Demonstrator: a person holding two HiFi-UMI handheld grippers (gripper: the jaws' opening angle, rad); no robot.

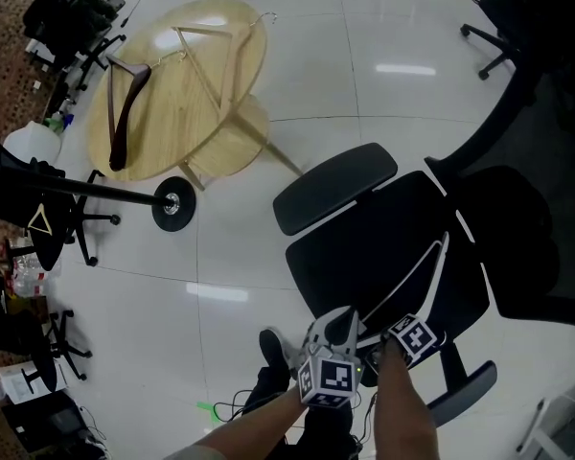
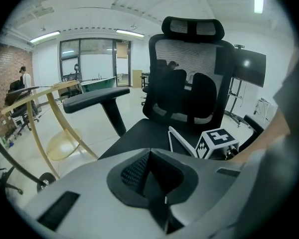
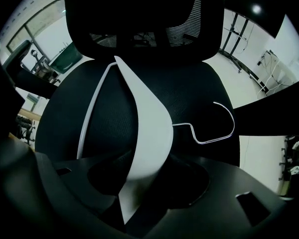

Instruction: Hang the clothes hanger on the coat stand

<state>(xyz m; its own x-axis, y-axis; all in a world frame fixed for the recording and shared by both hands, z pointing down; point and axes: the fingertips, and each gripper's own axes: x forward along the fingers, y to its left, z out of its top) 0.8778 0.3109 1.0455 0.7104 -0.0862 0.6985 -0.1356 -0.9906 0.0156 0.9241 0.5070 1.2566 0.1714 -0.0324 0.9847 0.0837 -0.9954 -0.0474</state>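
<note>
A white plastic hanger [image 1: 429,263] with a wire hook lies on the seat of a black office chair [image 1: 364,242]. My right gripper [image 3: 134,193] is shut on one end of the white hanger [image 3: 150,126], whose hook [image 3: 220,128] points right. Right beside it my left gripper [image 1: 343,328] hovers over the seat's front edge. The left gripper [image 2: 157,183] is shut with nothing in it. The black coat stand [image 1: 96,192] rises at the far left from a round base [image 1: 173,204], with dark clothes near its top.
A round wooden table [image 1: 187,94] stands beyond the chair, with a dark brown hanger [image 1: 125,113] and a light wooden hanger [image 1: 211,56] on it. Other office chairs [image 1: 489,36] and clutter line the edges. White glossy floor [image 1: 240,257] lies between chair and stand.
</note>
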